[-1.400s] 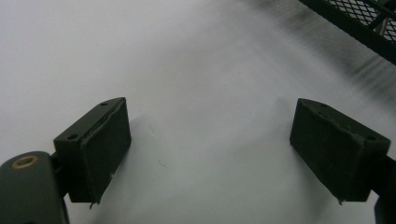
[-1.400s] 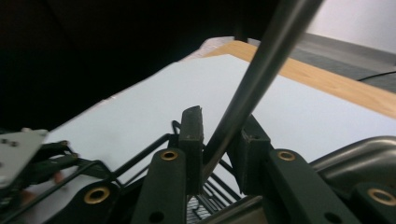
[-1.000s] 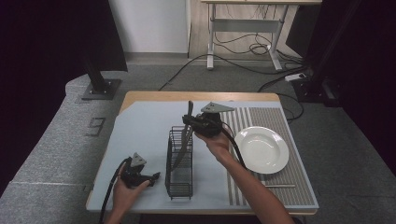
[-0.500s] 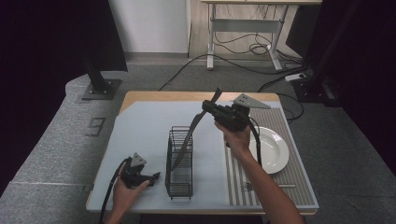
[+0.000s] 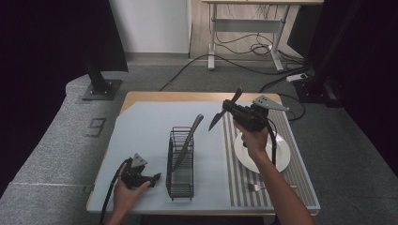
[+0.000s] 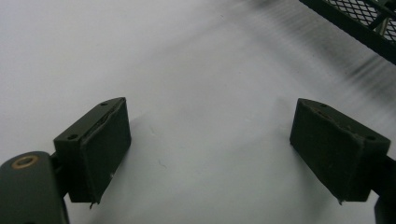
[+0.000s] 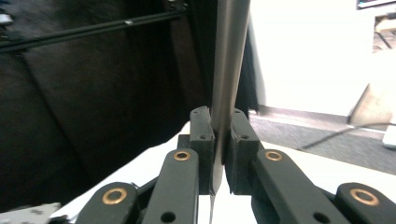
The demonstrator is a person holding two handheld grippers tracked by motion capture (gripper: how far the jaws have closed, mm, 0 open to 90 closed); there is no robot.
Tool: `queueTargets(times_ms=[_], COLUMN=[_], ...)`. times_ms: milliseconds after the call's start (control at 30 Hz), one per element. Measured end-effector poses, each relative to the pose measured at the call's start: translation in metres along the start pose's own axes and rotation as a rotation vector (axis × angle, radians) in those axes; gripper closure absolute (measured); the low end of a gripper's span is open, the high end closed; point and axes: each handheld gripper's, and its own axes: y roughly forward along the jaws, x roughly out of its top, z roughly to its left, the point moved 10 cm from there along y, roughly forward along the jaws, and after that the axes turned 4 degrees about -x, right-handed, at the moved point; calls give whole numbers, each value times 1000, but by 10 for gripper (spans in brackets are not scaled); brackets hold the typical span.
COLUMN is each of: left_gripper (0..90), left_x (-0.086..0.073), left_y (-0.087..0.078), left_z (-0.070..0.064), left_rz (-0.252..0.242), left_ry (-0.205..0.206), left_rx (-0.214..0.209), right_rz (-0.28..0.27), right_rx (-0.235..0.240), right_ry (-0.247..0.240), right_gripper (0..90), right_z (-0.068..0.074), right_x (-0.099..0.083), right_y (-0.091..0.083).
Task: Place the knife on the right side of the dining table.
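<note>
The right gripper (image 5: 225, 110) is up in the air above the desk (image 5: 141, 136), over the near edge of the striped mat (image 5: 286, 187). Its fingers (image 7: 201, 140) are squeezed tight on a thin metal knife (image 7: 226, 70), which sticks out past them on both sides. Just below the right hand is a white plate (image 5: 281, 161) on the striped mat, and a fork (image 5: 256, 187) lies near the front edge. In the middle of the desk stands a black wire rack (image 5: 180, 176) with another knife (image 5: 187, 140) leaning in it. The left gripper (image 5: 155, 177) rests low on the desk, just beside the rack. Its fingers (image 6: 100, 144) are spread wide apart with nothing between them.
</note>
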Motion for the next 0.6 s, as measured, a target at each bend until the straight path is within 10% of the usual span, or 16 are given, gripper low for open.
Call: queueTargets(times_ms=[600], left_gripper=[119], left_x=[0], left_y=[0], left_z=[0], left_rz=[-1], left_ry=[0], left_rx=[0], right_rz=[51], right_rx=[-178], right_ry=[2], right_gripper=[834], right_z=[-69], right_x=[-32], right_y=[31])
